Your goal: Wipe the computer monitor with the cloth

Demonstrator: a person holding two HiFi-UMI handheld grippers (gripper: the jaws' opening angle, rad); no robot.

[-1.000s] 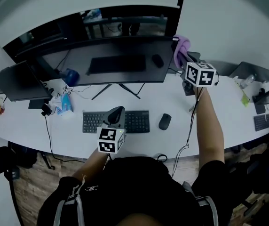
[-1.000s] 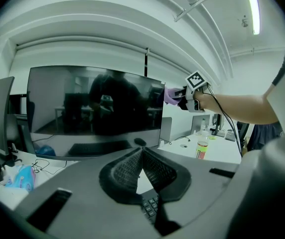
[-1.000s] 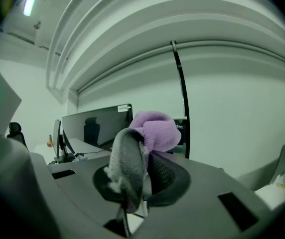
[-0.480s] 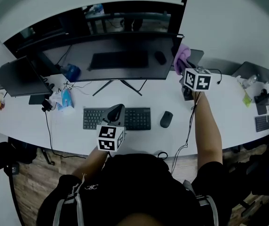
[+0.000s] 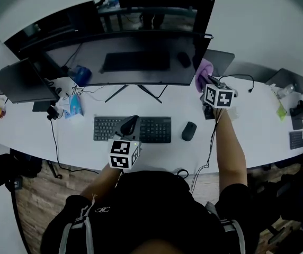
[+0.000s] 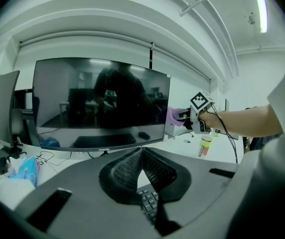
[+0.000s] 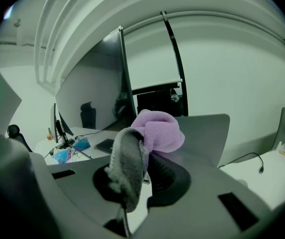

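Observation:
The wide dark monitor (image 5: 125, 57) stands at the back of the white desk (image 5: 247, 126). My right gripper (image 5: 206, 81) is shut on a purple and grey cloth (image 5: 203, 70), which sits by the lower right edge of the screen. In the right gripper view the cloth (image 7: 150, 133) bulges from between the jaws, with the monitor's edge (image 7: 125, 78) just behind it. My left gripper (image 5: 130, 126) hovers over the keyboard (image 5: 157, 129), shut and holding nothing. The left gripper view shows the monitor (image 6: 102, 103) head-on and the cloth (image 6: 173, 116) at its right side.
A black mouse (image 5: 188, 131) lies right of the keyboard. A smaller screen (image 5: 19, 86) and a blue tissue pack (image 5: 73, 106) are at the left, with cables around them. A grey screen back (image 5: 221, 60) stands behind the cloth. A small bottle (image 6: 205, 145) stands on the desk's right side.
My right gripper has slid the cloth down the monitor's right edge, from near the top corner to the lower part. The left gripper has stayed over the keyboard.

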